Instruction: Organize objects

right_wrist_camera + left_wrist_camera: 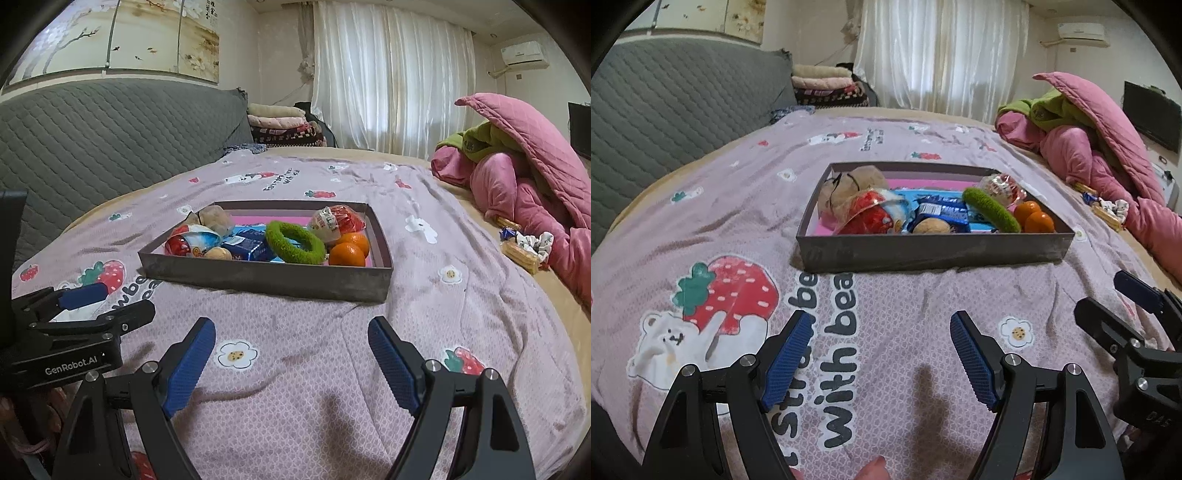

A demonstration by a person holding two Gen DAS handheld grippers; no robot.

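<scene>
1. The left tongs (879, 360) and right tongs (291, 363) are hovering spread wide, empty, over the pink strawberry-print bedspread (314, 369).
2. The shallow grey rectangular tray (258, 278) is sitting on the bed just ahead.
3. It is holding a fuzzy green ring (295, 242), two oranges (347, 254), blue snack packets (251, 247) and red-and-white wrapped sweets (868, 218).

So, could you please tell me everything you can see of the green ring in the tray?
The green ring is a fuzzy, bright green loop, soft and fabric-like, with an open centre showing pink and blue beneath. It lies nearly flat, slightly tilted, inside the grey tray, right of middle. It rests partly on the blue snack packets, and the two oranges sit against its right side. No claw touches it.
</scene>
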